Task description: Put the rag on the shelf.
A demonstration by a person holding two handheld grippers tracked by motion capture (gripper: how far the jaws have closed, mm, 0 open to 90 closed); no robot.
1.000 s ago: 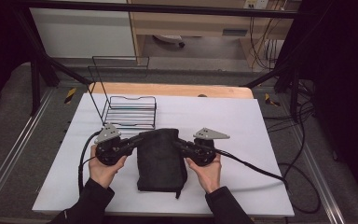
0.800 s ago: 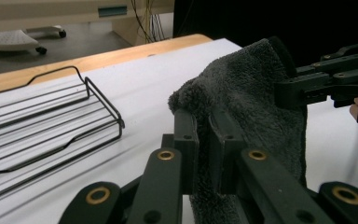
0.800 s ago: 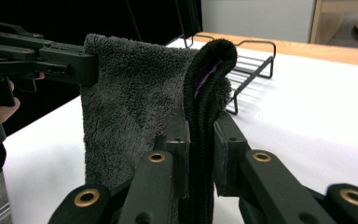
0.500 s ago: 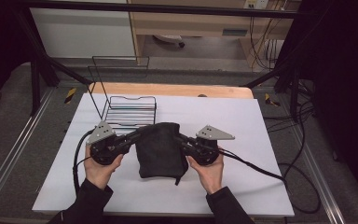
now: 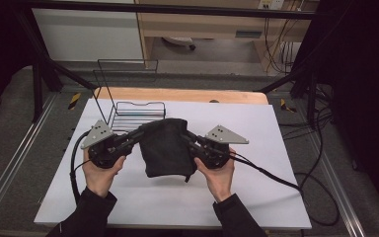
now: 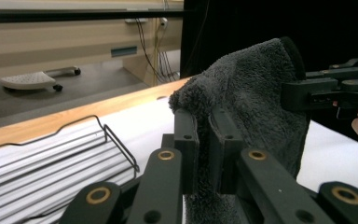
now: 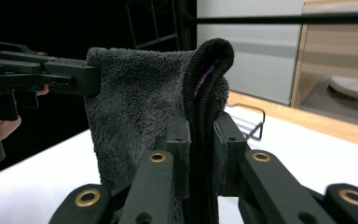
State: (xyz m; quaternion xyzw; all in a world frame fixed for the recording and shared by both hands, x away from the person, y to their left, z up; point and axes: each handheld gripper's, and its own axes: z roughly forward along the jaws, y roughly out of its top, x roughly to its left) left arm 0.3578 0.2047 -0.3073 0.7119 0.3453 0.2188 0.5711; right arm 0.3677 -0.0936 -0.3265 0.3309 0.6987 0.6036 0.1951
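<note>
The dark grey towel (image 5: 165,147) hangs in the air above the white tabletop (image 5: 256,197), just in front of the wire rack (image 5: 135,111) that stands at the far left of the tabletop. The left tongs (image 5: 139,134) are pressed together on the towel's upper left corner, a fold of pile pinched between the two black pads, as the left gripper view (image 6: 204,140) shows. The right tongs (image 5: 186,136) are likewise clamped on the upper right corner, where the right gripper view (image 7: 200,140) shows a thick hemmed edge doubled between the pads.

The towel looks soft, light and limp: it sags between the two grips and drapes straight down, so it will fold wherever it is not supported. Its fluffy pile should give the pads good purchase, and nothing about it is fragile. The corners or the hem are the sensible places to hold, since the doubled edge is firmer than the open cloth.

From the high view the towel's lower edge hides the tabletop under it, and I cannot tell whether it is clear of the surface. A short strand (image 5: 189,176) dangles at its lower right; whether it is a loop or a tag is hard to make out.
</note>
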